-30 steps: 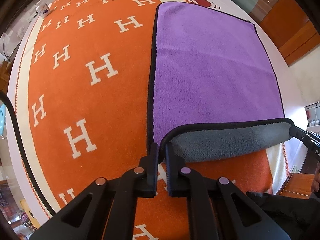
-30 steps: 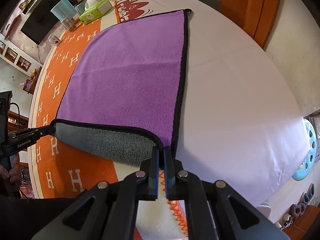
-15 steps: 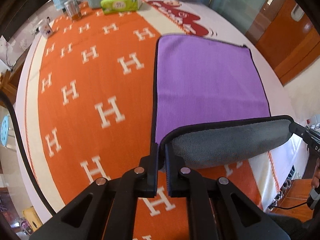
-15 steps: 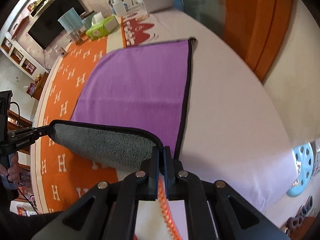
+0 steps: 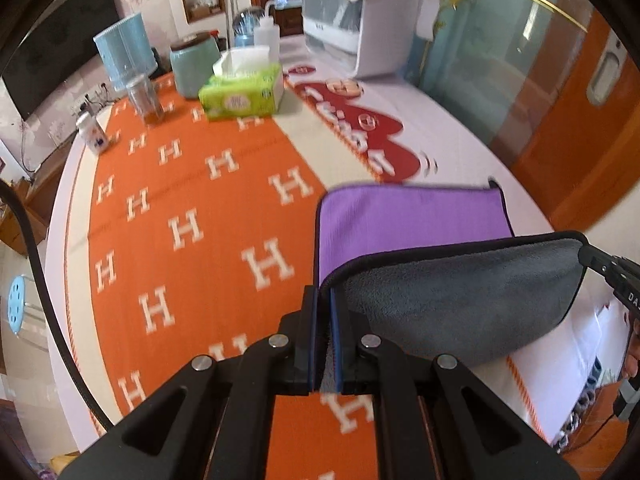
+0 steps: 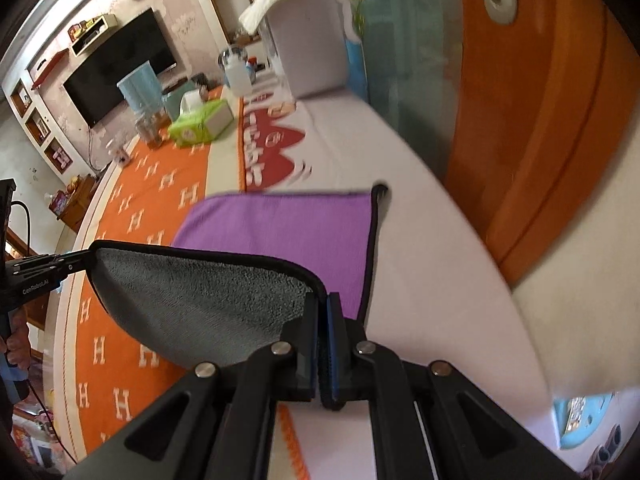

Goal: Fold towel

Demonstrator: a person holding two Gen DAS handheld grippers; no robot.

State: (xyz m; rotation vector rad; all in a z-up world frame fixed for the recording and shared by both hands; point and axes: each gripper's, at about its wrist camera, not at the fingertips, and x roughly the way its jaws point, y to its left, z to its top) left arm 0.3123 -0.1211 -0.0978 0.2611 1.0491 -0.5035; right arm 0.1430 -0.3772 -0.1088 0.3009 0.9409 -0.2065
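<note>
The towel point(image 5: 404, 220) is purple on top and grey underneath, with a black hem. Its far part lies flat on the table. Its near edge is lifted and curls over, showing the grey side point(image 5: 460, 292). My left gripper point(image 5: 325, 300) is shut on the near left corner. My right gripper point(image 6: 322, 304) is shut on the near right corner; its tip also shows in the left wrist view point(image 5: 600, 264). In the right wrist view the purple part point(image 6: 288, 228) lies beyond the raised grey flap point(image 6: 200, 300), and the left gripper point(image 6: 60, 266) holds the flap's far corner.
The table carries an orange cloth with white H marks point(image 5: 188, 232) and a white cloth with a red logo point(image 5: 360, 140). At the far end stand a green tissue box point(image 5: 240, 96), a glass jar point(image 5: 144, 100), teal containers point(image 5: 196, 64) and a white appliance point(image 5: 360, 28).
Both grippers have lifted the towel's near edge higher and carried it toward the far edge. Less purple shows and the grey flap is larger. Both views have tilted up toward the room.
</note>
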